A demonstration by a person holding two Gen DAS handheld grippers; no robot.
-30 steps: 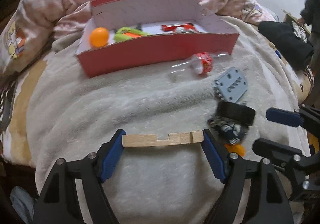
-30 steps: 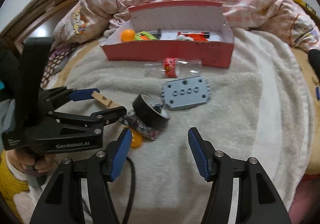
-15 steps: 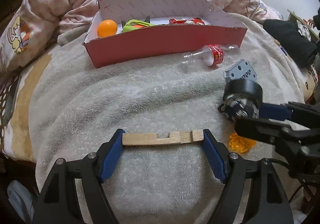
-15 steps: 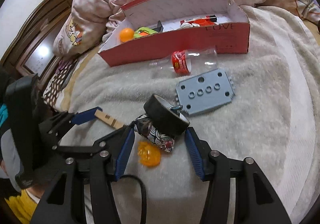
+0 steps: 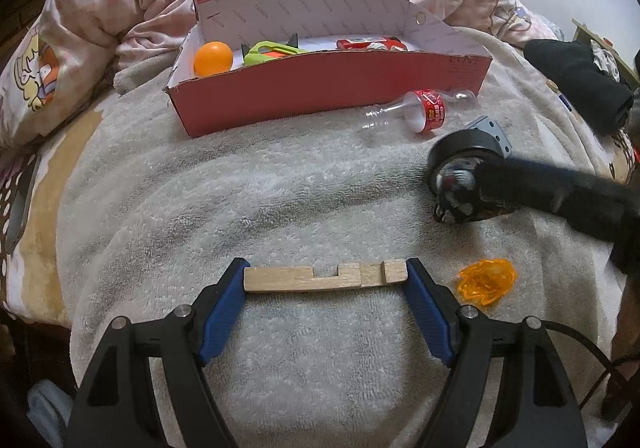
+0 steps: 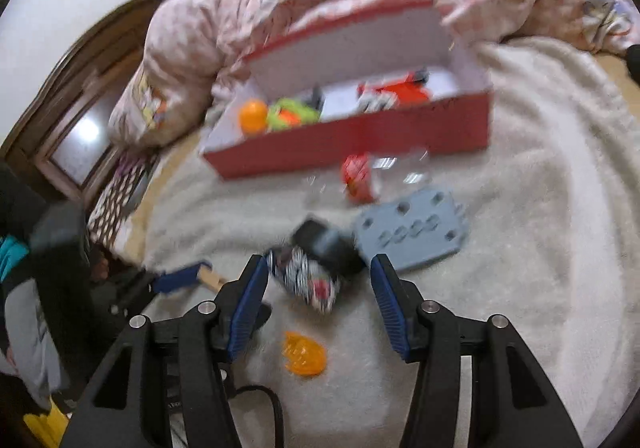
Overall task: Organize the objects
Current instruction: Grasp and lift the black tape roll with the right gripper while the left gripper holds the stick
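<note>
In the left wrist view, the left tool (image 5: 326, 278) is closed on a notched wooden piece (image 5: 324, 278), which sits crosswise between the blue pads just above the grey blanket (image 5: 280, 207) of the bed. Farther back lies an open red box (image 5: 332, 87) with an orange ball (image 5: 213, 57) and a green object (image 5: 266, 49) inside. In front of the box lies an empty plastic bottle (image 5: 420, 111) on its side. On the right, the right tool (image 5: 476, 183) reaches to a black roll (image 5: 466, 145) with a patterned bundle (image 5: 456, 199). An orange translucent piece (image 5: 486, 280) lies near.

The right wrist view is blurred. The right tool (image 6: 318, 288) has just been closing; the patterned bundle (image 6: 306, 282) and black roll (image 6: 326, 244) are between its pads. The left pad is touching the bundle; the right pad looks apart, so no firm grip. A grey plate with holes (image 6: 416, 232) lies just behind, touching the roll. The orange piece (image 6: 304, 358) lies under the tool.
</note>
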